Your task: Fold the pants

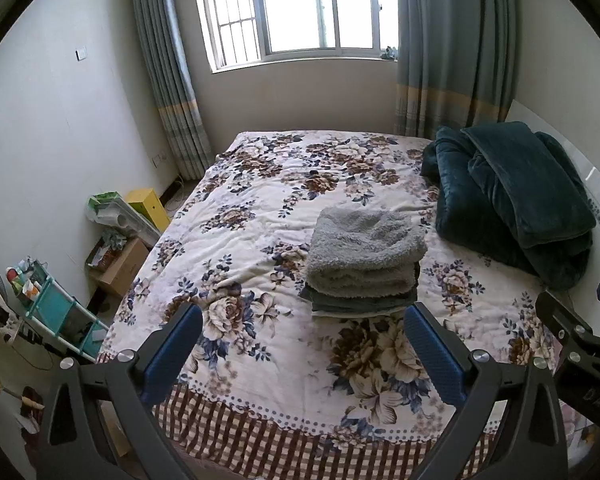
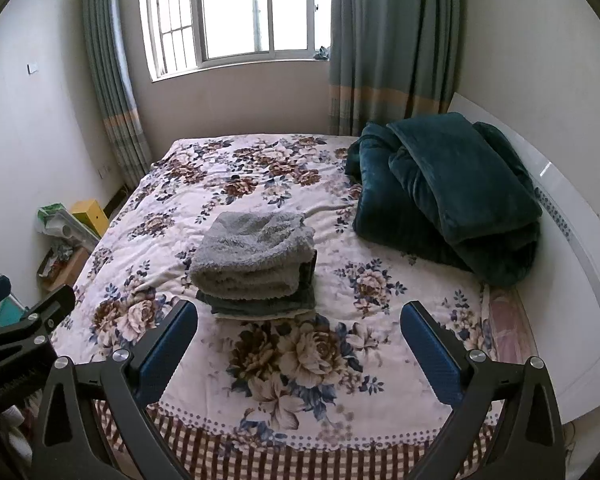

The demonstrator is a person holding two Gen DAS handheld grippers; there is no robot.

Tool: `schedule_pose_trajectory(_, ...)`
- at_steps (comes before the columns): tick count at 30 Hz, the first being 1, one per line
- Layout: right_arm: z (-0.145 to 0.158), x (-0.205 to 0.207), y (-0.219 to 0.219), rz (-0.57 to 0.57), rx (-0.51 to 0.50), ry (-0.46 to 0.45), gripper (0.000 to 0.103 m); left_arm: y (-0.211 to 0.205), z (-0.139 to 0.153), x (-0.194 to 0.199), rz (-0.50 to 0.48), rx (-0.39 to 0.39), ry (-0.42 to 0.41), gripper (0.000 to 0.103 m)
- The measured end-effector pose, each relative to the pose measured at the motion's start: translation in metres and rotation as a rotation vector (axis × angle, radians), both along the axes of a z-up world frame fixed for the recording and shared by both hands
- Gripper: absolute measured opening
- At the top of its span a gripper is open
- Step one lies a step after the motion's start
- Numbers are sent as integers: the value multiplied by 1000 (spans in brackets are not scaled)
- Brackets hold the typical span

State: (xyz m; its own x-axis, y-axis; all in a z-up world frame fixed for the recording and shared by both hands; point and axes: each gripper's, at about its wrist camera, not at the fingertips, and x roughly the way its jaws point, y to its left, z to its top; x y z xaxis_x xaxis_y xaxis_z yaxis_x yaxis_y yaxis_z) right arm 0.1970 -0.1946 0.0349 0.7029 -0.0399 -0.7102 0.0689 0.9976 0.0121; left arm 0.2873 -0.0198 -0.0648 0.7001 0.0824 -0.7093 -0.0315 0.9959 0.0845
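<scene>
- The left gripper (image 1: 302, 322) has its blue-padded fingers (image 1: 174, 354) spread wide with nothing between them; it hangs above the near end of the bed, clear of the fabric.
- The right gripper (image 2: 299, 320) is likewise spread wide and grips nothing — its blue pads (image 2: 430, 354) frame the large printed rose at the foot of the coverlet. Part of this tool shows at the right edge of the left wrist view, so the two sit side by side.
- Just beyond both sets of fingertips lie the folded pants (image 1: 366, 252): a fluffy grey pair, neatly folded, resting on top of a darker folded garment (image 1: 356, 304) — together a small stack in the middle of the bed, touched by neither tool.
- Under the stack spreads the floral bedspread (image 1: 260, 216), cream with brown and blue flowers and a checked brown border along the near edge.
- To the right of the stack, apart from it, a dark teal blanket (image 2: 448, 196) lies heaped against the white headboard (image 2: 572, 248).
- Behind the bed a bright window (image 1: 300, 8) stands between grey-blue curtains (image 1: 452, 48).
- On the floor left of the bed are a yellow box (image 1: 150, 208), a cardboard box (image 1: 120, 264) and a teal shelf rack (image 1: 56, 312).
</scene>
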Motion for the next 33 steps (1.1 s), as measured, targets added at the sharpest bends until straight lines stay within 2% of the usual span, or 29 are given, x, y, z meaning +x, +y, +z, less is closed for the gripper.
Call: schedule_pose_trajectory(33,-2,-1,-5,12,13,16,103,4,1,-10,28,8,-19,103)
